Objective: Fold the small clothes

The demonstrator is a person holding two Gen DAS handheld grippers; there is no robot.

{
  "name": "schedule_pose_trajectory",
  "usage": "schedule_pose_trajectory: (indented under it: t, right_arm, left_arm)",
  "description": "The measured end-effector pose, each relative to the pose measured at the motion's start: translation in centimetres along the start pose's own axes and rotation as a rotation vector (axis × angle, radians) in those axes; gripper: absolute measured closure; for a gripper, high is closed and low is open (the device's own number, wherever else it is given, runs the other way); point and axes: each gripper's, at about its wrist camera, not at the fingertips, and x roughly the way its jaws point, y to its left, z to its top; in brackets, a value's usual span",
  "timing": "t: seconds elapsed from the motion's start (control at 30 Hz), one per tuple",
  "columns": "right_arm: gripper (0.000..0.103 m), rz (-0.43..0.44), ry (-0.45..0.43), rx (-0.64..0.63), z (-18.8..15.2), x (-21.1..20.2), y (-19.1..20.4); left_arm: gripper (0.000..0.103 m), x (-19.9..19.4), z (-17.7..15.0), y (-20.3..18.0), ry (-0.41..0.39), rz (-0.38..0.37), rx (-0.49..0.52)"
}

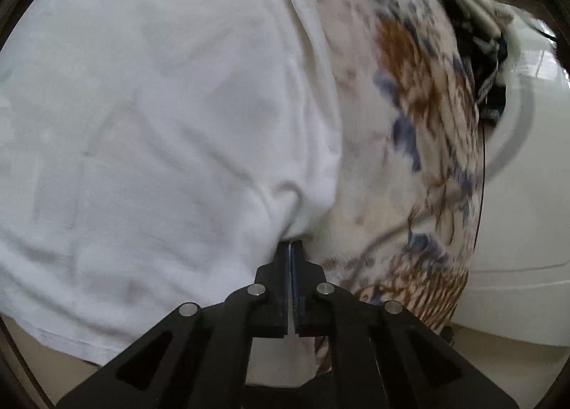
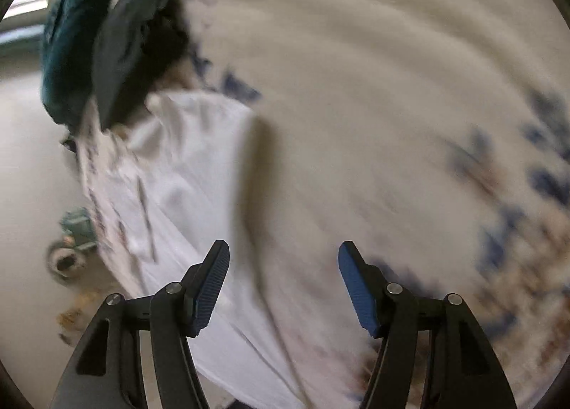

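Shirt (image 1: pixel 160 124), white and soft, is pinched at a bunched edge by the left gripper (image 1: pixel 292 248), whose jaws are pressed together on the cloth. In the right wrist view the same white shirt lies spread on the printed bedspread (image 2: pixel 356 71), and the right gripper (image 2: pixel 283 256) hangs above it with jaws wide apart, holding nothing. A good fold probably means lifting the pinched edge evenly while the free gripper takes a matching corner, so the cloth stays flat. Farther off sit dark clothes (image 2: pixel 117 46) in a pile, blurred, and a pale floor (image 2: pixel 28 177).
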Motion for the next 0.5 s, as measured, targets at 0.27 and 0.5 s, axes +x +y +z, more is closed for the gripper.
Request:
schedule_pose_trajectory:
  t: [0.27, 0.5]
  right_arm:
    - [0.094, 0.002, -0.022, 0.029, 2.6, 4.8, 3.8]
    - [0.098, -0.015, -0.068, -0.087, 0.7, 1.4, 10.9]
  left_arm:
    - [0.103, -7.0, 1.3, 3.2, -0.124, -0.006, -0.106]
    - [0.103, -12.4, 1.6, 7.6, -0.199, -0.001, -0.223]
